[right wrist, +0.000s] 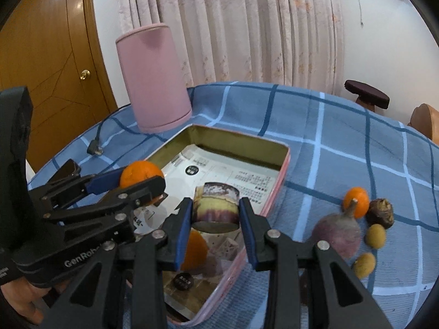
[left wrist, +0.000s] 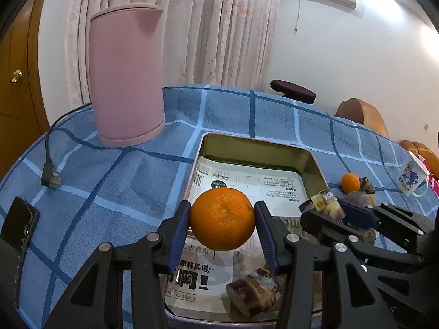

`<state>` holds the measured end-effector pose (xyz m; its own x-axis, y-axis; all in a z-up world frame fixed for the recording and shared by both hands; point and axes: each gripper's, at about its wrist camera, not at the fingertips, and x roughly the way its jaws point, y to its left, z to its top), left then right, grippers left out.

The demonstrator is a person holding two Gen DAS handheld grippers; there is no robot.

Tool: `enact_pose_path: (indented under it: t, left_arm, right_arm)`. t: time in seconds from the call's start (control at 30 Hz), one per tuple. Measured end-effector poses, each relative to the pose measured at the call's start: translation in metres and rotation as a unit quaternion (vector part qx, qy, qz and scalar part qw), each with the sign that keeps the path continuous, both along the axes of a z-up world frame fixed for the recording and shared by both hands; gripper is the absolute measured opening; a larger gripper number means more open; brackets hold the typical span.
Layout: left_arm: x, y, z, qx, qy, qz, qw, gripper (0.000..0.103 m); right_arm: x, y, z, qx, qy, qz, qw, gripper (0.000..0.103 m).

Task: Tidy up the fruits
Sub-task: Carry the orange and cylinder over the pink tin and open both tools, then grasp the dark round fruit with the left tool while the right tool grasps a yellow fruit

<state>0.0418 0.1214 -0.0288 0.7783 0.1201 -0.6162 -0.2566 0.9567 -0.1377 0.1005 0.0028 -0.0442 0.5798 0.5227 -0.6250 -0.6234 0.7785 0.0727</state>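
My left gripper (left wrist: 222, 216) is shut on a large orange (left wrist: 222, 218), held above a tin tray (left wrist: 258, 142) lined with printed paper. A cut sugarcane chunk (left wrist: 253, 292) lies in the tray's near end. My right gripper (right wrist: 215, 211) is shut on another purple-skinned sugarcane chunk (right wrist: 215, 207), also over the tray (right wrist: 285, 161). Below it an orange (right wrist: 196, 250) rests in the tray. The right wrist view shows the left gripper (right wrist: 137, 183) with its orange (right wrist: 141, 176) at the left. The right gripper (left wrist: 329, 205) appears at the right of the left wrist view.
Right of the tray lie a small orange (right wrist: 356, 201), a purple root (right wrist: 337, 233), a brown bulb (right wrist: 380, 209) and two yellowish fruits (right wrist: 375, 235). A pink kettle (left wrist: 126, 76), its plug (left wrist: 50, 178), a phone (left wrist: 19, 224) and a mug (left wrist: 413, 176) stand around.
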Motion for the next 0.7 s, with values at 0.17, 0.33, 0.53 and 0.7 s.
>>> enact_pose_path:
  t: [0.17, 0.33, 0.53, 0.7]
  left_arm:
    - [-0.002, -0.001, -0.001, 0.002, 0.001, 0.000, 1.0000, 0.050]
    - [-0.005, -0.004, -0.001, 0.004, 0.002, 0.001, 1.0000, 0.052]
    - [-0.011, -0.016, 0.007, 0.008, -0.017, -0.008, 0.9998, 0.078]
    - [-0.012, -0.031, 0.012, 0.001, -0.028, -0.026, 0.9993, 0.078]
  right_arm:
    - [-0.001, 0.000, -0.001, 0.003, 0.002, 0.003, 1.000, 0.038]
    - [-0.006, -0.013, 0.006, 0.019, -0.009, -0.001, 1.000, 0.060]
    - [-0.008, -0.050, 0.015, 0.029, -0.016, -0.029, 0.999, 0.077]
    - [-0.008, -0.096, 0.017, 0.021, -0.025, -0.081, 0.996, 0.077]
